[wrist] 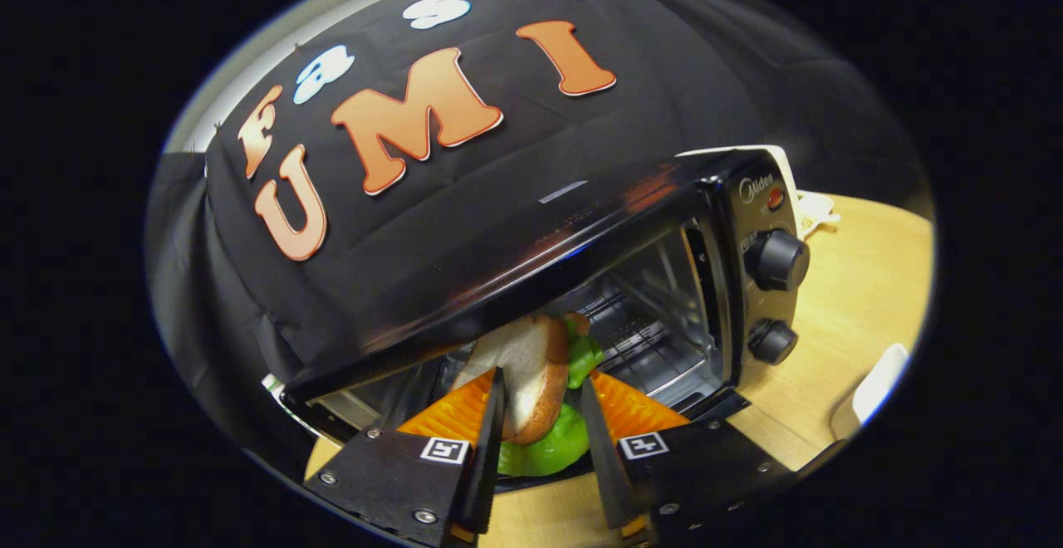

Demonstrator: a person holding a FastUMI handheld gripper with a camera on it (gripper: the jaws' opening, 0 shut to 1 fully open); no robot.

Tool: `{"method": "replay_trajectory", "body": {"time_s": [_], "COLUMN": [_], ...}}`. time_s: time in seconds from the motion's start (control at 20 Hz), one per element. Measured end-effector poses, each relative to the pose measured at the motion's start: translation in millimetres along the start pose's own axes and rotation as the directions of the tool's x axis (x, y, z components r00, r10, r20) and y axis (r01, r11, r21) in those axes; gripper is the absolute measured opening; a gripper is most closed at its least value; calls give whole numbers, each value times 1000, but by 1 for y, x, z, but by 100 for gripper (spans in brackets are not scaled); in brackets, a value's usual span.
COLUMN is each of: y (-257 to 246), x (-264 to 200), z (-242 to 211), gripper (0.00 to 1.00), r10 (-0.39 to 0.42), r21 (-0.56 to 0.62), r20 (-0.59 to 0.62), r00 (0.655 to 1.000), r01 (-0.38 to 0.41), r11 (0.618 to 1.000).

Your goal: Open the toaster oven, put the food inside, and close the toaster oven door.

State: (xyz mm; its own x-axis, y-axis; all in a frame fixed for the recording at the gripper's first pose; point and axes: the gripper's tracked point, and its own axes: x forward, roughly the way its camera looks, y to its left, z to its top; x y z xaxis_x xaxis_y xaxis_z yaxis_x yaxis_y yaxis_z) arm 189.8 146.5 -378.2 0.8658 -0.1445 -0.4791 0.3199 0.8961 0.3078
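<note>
A black toaster oven (pixel 581 224) stands on the wooden table with its door (pixel 349 407) folded down below my fingers. Its wire rack (pixel 648 324) shows inside the open cavity. My gripper (pixel 541 378) is shut on a toy sandwich (pixel 531 365), made of a bread slice with a brown crust and green lettuce. The sandwich stands on edge between the fingers, and its far end is at the oven's mouth, just under the top edge of the opening. Lettuce hangs out below the bread.
Two black knobs (pixel 778 259) (pixel 772 341) sit on the oven's control panel beside the opening. The light wooden table (pixel 855 282) stretches past that side. A white object (pixel 872 390) lies near the table's edge, and another white thing (pixel 818 209) lies behind the oven.
</note>
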Motion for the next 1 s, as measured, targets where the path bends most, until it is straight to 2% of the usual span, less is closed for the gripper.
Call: {"method": "replay_trajectory", "body": {"time_s": [0.1, 0.2, 0.35, 0.6, 0.75, 0.85, 1.0], "y": [-14, -16, -18, -13, -20, -19, -35], "x": [-2, -11, -33, -88, -123, -141, -160], "z": [-1, 3, 6, 5, -18, -31, -42], "gripper": [65, 76, 80, 87, 91, 95, 98], "r10": [-53, -36, -16, 61, 91, 117, 98], "r21": [-125, -218, -314, -428, -477, -446, -450], "r20": [-11, -7, -18, -57, -138, -192, -205], "r00": [999, 999, 1000, 996, 986, 974, 974], "r01": [51, 34, 10, -80, -146, -193, -182], "r11": [991, 975, 949, 900, 867, 874, 874]}}
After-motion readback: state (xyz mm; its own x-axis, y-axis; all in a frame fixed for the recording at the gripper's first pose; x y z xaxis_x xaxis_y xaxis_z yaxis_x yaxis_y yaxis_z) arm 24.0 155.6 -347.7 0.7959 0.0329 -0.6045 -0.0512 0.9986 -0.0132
